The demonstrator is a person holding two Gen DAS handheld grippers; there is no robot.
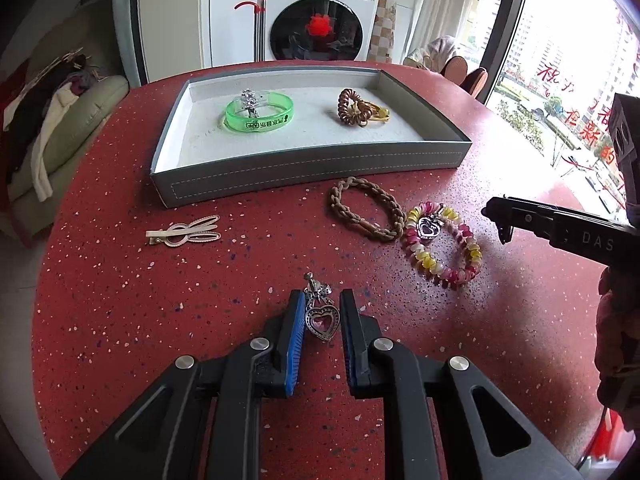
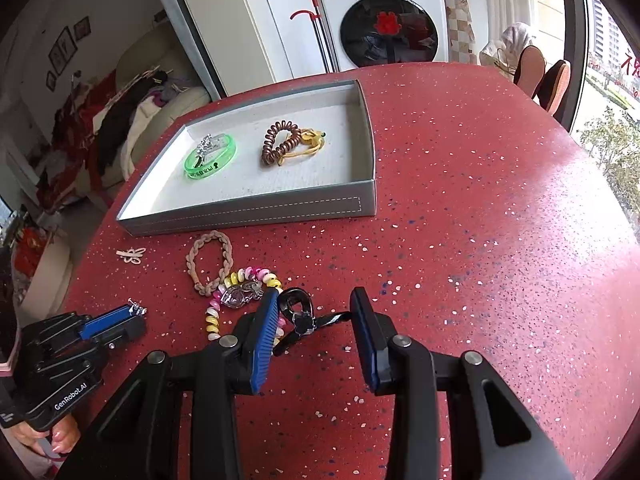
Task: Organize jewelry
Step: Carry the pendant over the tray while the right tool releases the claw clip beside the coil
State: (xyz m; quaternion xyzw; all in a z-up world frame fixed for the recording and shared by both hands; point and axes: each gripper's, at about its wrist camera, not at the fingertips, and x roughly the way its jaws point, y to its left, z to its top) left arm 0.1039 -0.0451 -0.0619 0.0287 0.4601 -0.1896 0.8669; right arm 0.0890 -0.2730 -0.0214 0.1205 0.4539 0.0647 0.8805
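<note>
My left gripper [image 1: 320, 300] is open, its fingers either side of a silver heart pendant [image 1: 321, 320] lying on the red table. My right gripper [image 2: 314, 300] is open around a black hair claw clip [image 2: 298, 308] on the table. A grey tray [image 1: 304, 164] holds a green bangle [image 1: 258, 114] with a silver piece on it and a brown coil hair tie [image 1: 354, 108] with a yellow band. On the table lie a braided tan bracelet [image 1: 366, 210], a pink and yellow coil bracelet [image 1: 444, 246] with a heart charm, and a pale hair clip [image 1: 186, 232].
The red speckled table [image 2: 480, 240] ends in a curved edge on all sides. A washing machine [image 1: 318, 16] stands behind it, a sofa with clothes [image 1: 60, 120] at the left, and a window [image 1: 560, 80] at the right.
</note>
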